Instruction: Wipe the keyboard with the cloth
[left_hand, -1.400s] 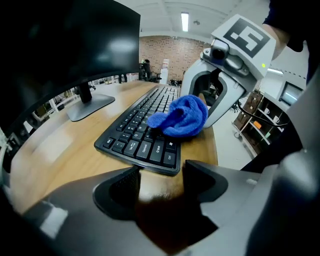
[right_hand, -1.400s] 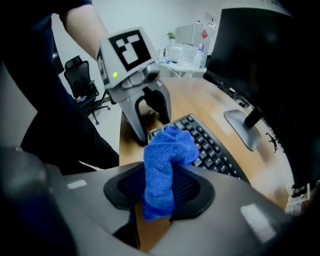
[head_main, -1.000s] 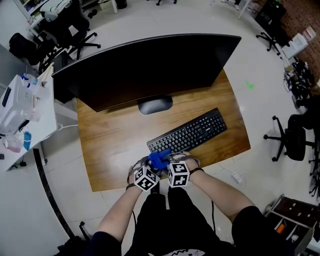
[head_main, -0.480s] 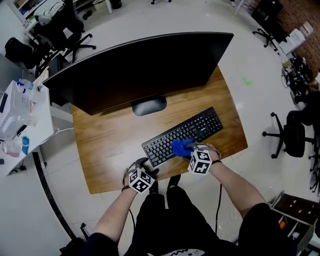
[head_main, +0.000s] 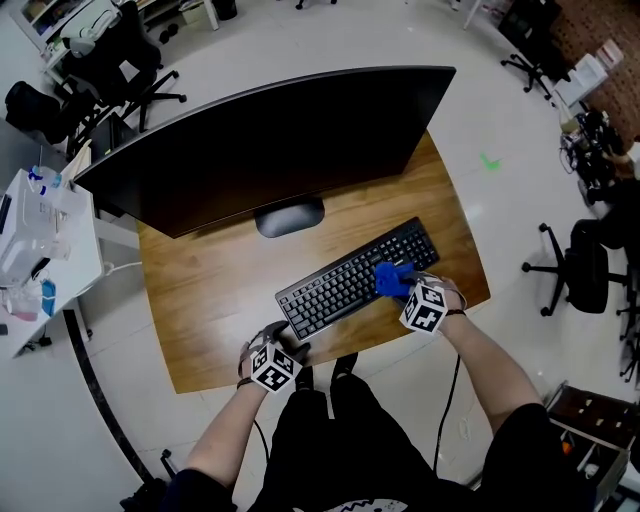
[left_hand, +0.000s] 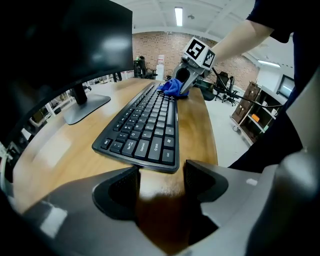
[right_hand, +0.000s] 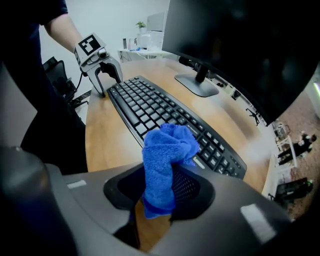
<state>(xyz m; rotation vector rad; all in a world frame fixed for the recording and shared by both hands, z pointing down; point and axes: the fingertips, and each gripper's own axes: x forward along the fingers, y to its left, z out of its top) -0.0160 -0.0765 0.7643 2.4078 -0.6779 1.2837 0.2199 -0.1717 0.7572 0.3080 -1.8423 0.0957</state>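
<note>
A black keyboard (head_main: 350, 280) lies slantwise on the wooden desk (head_main: 200, 290), in front of the monitor. My right gripper (head_main: 403, 290) is shut on a crumpled blue cloth (head_main: 392, 279), which rests on the keys near the keyboard's right end. In the right gripper view the cloth (right_hand: 165, 160) sticks up from between the jaws of my right gripper (right_hand: 157, 195), over the keyboard (right_hand: 150, 107). My left gripper (head_main: 285, 350) stands open at the keyboard's left front corner; in the left gripper view only bare wood shows between the jaws of my left gripper (left_hand: 161, 187), just short of the keyboard (left_hand: 145, 125).
A wide curved monitor (head_main: 270, 140) on an oval stand base (head_main: 290, 215) fills the back of the desk. A white side table (head_main: 40, 240) with bottles stands at the left. Office chairs (head_main: 580, 270) stand on the pale floor around the desk.
My right gripper has carried the cloth rightward along the keyboard, from its left end to near its right end. My left gripper has stayed by the left front corner.
</note>
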